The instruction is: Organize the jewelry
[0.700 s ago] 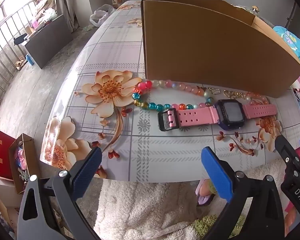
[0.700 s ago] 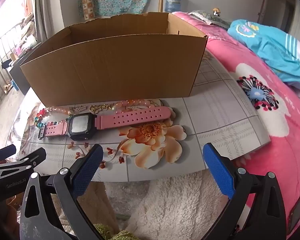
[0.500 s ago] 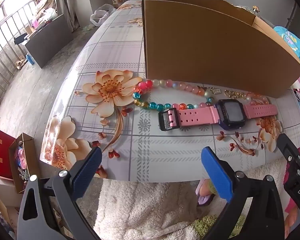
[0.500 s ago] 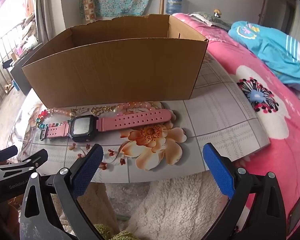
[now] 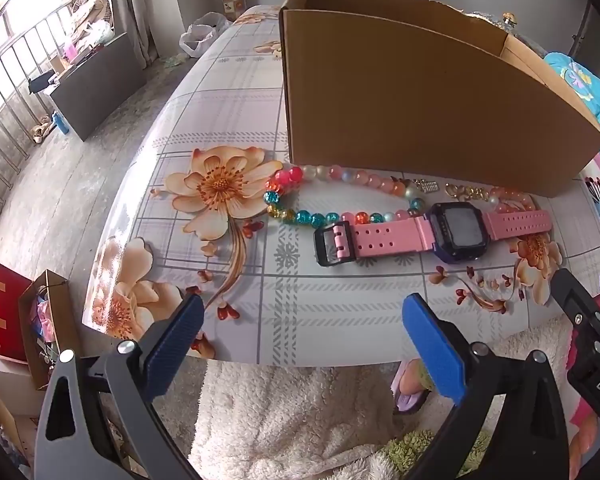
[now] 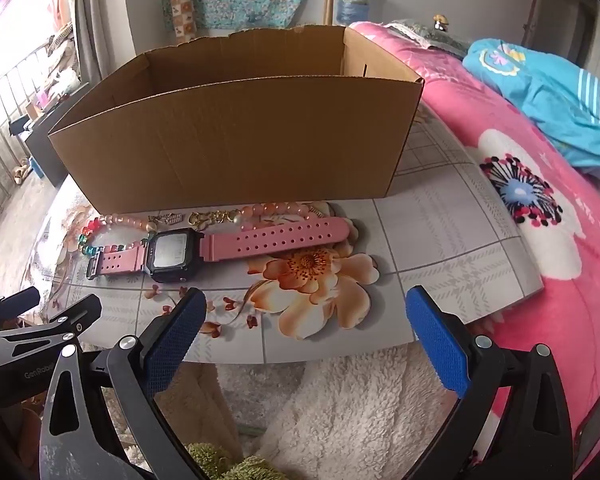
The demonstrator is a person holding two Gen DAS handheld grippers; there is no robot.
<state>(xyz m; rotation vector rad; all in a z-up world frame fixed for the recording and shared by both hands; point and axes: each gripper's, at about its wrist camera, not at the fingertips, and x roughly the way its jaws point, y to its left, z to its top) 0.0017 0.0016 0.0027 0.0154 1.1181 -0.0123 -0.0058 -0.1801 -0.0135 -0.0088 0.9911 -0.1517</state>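
Little has changed over the last moment: both views keep almost the same framing, and nothing on the desk has shifted. The left hand-held gripper and the right hand-held gripper both stand wide open and empty, still hovering near the desk's front edge. The watch lies flat, strap running from 9 to 3 o'clock, just in front of the box. The beads lie at the watch's 10 o'clock, a gold chain at its 12, beside the box wall. So sorting looks unstarted; the box seems empty, though its floor is hidden.
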